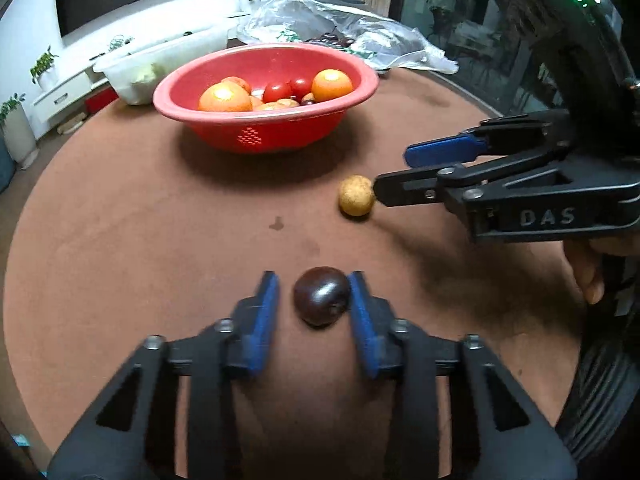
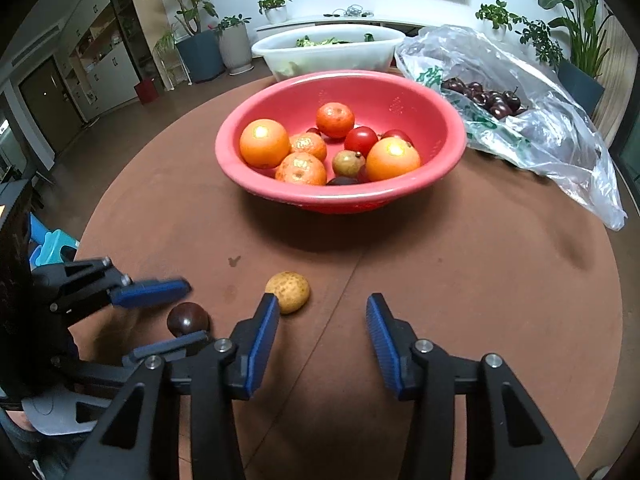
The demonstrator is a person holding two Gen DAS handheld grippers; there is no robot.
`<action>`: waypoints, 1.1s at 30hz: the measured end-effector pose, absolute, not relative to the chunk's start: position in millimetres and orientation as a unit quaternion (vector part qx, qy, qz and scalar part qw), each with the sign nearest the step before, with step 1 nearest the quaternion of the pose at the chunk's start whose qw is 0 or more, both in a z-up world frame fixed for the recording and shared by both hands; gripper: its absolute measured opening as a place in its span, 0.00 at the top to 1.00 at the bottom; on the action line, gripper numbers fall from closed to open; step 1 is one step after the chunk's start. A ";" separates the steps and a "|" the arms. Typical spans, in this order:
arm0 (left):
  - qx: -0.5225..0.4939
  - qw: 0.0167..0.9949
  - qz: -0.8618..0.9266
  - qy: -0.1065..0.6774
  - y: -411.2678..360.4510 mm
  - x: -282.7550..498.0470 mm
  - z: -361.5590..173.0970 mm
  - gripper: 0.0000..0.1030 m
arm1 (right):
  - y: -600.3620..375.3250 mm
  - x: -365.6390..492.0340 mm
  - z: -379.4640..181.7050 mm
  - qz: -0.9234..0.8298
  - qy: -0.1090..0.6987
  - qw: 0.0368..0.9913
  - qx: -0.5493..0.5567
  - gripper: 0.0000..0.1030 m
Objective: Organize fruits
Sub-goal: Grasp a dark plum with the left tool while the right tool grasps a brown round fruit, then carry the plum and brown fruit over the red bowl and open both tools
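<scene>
A dark purple fruit (image 1: 322, 296) lies on the brown round table (image 1: 140, 220) between the fingers of my left gripper (image 1: 314, 284), which is open; its right pad touches the fruit. It also shows in the right wrist view (image 2: 187, 318). A small tan fruit (image 1: 356, 195) (image 2: 289, 291) lies beyond it. My right gripper (image 2: 322, 310) is open and empty, its left fingertip just beside the tan fruit. A red bowl (image 1: 264, 132) (image 2: 280, 188) holds oranges, tangerines, tomatoes and small fruits.
A clear plastic bag (image 2: 532, 120) with dark cherries (image 2: 484, 98) lies right of the bowl. A white tub (image 2: 328, 56) with greens stands behind the bowl. Potted plants and a TV cabinet stand beyond the table.
</scene>
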State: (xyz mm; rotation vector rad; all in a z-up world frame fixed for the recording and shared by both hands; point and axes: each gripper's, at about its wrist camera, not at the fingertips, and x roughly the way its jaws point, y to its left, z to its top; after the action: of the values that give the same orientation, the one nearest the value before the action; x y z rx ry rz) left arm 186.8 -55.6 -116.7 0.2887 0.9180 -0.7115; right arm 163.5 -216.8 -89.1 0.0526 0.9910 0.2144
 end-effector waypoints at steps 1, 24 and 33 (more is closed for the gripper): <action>0.139 0.826 -0.337 0.430 -56.6 184.6 -116.1 0.74 | -216.0 163.4 -89.3 0.103 0.475 0.874 0.024 0.52; 0.033 0.863 -0.302 0.404 -0.6 205.1 -71.7 0.75 | -182.3 182.0 -102.3 0.094 0.498 0.861 -0.029 0.72; 0.063 0.879 -0.301 0.365 -35.9 250.6 -18.6 0.75 | -217.4 185.4 -45.0 0.084 0.445 0.891 0.022 0.72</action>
State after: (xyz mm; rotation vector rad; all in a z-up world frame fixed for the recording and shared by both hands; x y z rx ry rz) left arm 250.6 -35.9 -18.6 0.1313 0.7604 -0.6286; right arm 185.4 -217.4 -45.0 0.0455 0.9231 0.1743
